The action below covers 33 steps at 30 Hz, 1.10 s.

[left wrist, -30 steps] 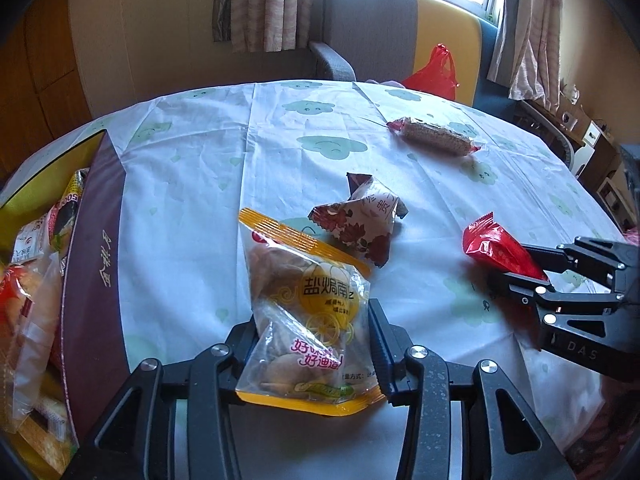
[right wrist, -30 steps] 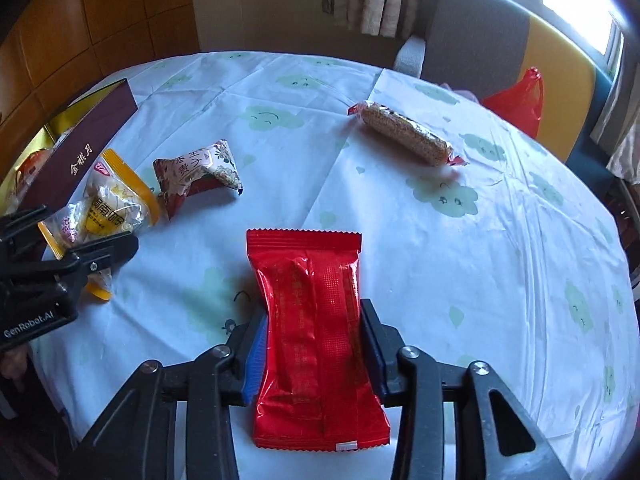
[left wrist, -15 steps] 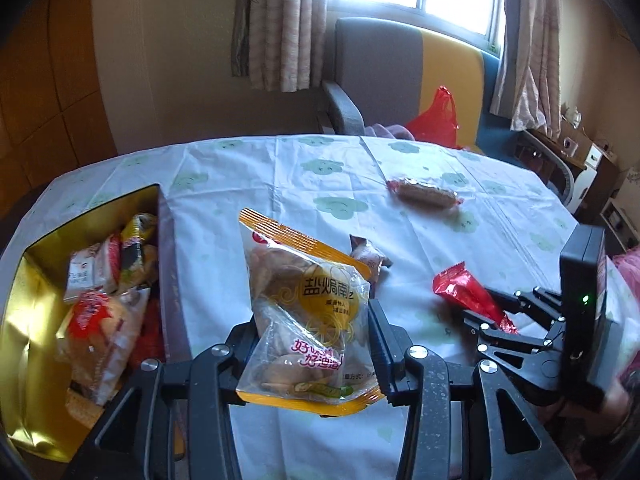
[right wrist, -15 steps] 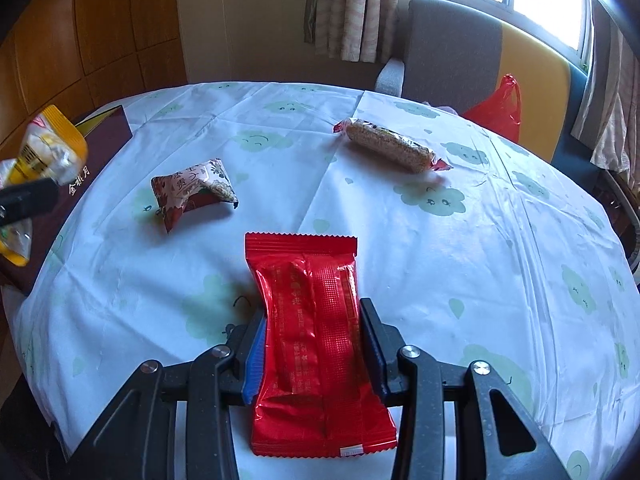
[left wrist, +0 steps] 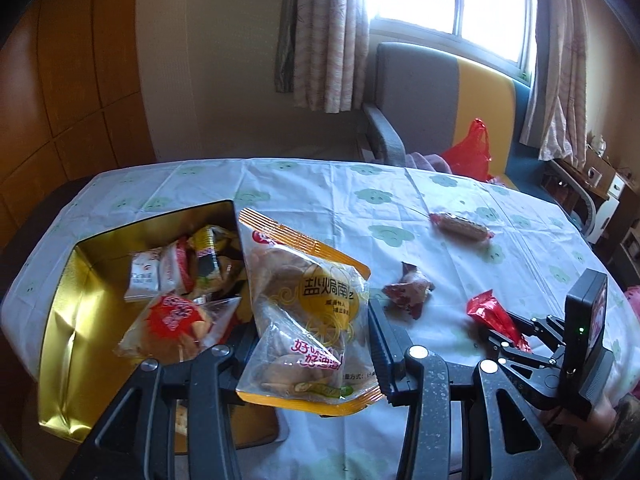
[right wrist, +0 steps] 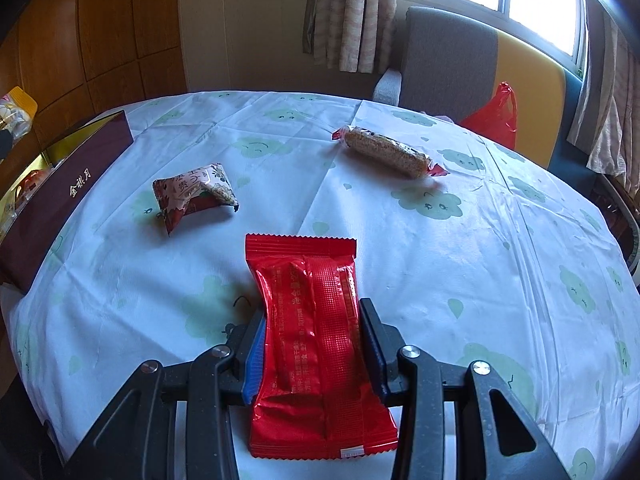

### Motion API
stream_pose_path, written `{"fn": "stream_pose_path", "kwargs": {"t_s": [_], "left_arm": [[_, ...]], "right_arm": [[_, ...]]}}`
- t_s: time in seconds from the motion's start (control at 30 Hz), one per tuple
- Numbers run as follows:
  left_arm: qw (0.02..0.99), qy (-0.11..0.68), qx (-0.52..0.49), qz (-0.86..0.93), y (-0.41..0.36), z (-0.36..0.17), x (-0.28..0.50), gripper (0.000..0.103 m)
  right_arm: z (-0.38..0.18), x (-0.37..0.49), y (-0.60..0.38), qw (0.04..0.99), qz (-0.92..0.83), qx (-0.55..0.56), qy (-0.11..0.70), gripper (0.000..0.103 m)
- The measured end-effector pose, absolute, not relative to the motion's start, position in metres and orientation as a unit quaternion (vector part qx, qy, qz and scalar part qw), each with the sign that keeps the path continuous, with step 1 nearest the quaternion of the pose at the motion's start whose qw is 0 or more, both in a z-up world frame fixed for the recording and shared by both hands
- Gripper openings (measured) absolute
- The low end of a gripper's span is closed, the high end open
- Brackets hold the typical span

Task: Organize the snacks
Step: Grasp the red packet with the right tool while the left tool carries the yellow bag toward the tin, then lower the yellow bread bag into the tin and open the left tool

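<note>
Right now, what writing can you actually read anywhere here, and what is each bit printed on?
"盐焗南": yellow snack bag held in the left gripper.
"金秋月", roughly: maroon side of the gift box.
Red characters low on the yellow bag: partly legible only.
Red packet in the right gripper: print too small.
Floral packet: characters creased, unclear.
Snacks inside the box: unreadable.

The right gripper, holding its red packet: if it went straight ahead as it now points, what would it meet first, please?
Probably nothing close: ahead of the right gripper and red packet lies bare tablecloth. The floral packet sits left, the bar right; depth is uncertain.
</note>
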<state>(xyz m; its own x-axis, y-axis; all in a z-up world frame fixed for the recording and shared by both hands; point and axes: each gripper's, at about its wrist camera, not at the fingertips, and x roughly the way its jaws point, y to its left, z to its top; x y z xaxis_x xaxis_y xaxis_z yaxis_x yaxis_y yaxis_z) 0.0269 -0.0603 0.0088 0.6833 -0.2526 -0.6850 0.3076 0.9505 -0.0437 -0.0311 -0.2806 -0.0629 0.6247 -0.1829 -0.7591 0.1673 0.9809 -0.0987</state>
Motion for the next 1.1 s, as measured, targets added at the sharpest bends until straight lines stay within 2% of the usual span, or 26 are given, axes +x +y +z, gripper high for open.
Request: {"fn": "stream_pose_path", "kwargs": {"t_s": [0.43,0.67,0.9,1.1], "left_arm": [[0.921,0.376,0.016,-0.104,-0.006,0.004,0.034,0.046],[0.913,0.397,-0.087,-0.04,0.082,0.005,0.06,0.046],[0.893,0.433,-0.121,0.017,0.147,-0.017,0.099,0.046],[0.874,0.469,-0.123,0.019,0.149,-0.048,0.137,0.047]], "right_arm": [[-0.062,-0.032,-0.278,0.902,-0.102,-0.015,0.419,0.042],[-0.062,-0.033,-0.279,0.903,-0.101,-0.014,0.417,0.042],[-0.062,-0.033,-0.28,0.904,-0.101,-0.011,0.416,0.042],[-0.062,-0.033,-0.28,0.904,-0.101,-0.011,0.416,0.042]]}}
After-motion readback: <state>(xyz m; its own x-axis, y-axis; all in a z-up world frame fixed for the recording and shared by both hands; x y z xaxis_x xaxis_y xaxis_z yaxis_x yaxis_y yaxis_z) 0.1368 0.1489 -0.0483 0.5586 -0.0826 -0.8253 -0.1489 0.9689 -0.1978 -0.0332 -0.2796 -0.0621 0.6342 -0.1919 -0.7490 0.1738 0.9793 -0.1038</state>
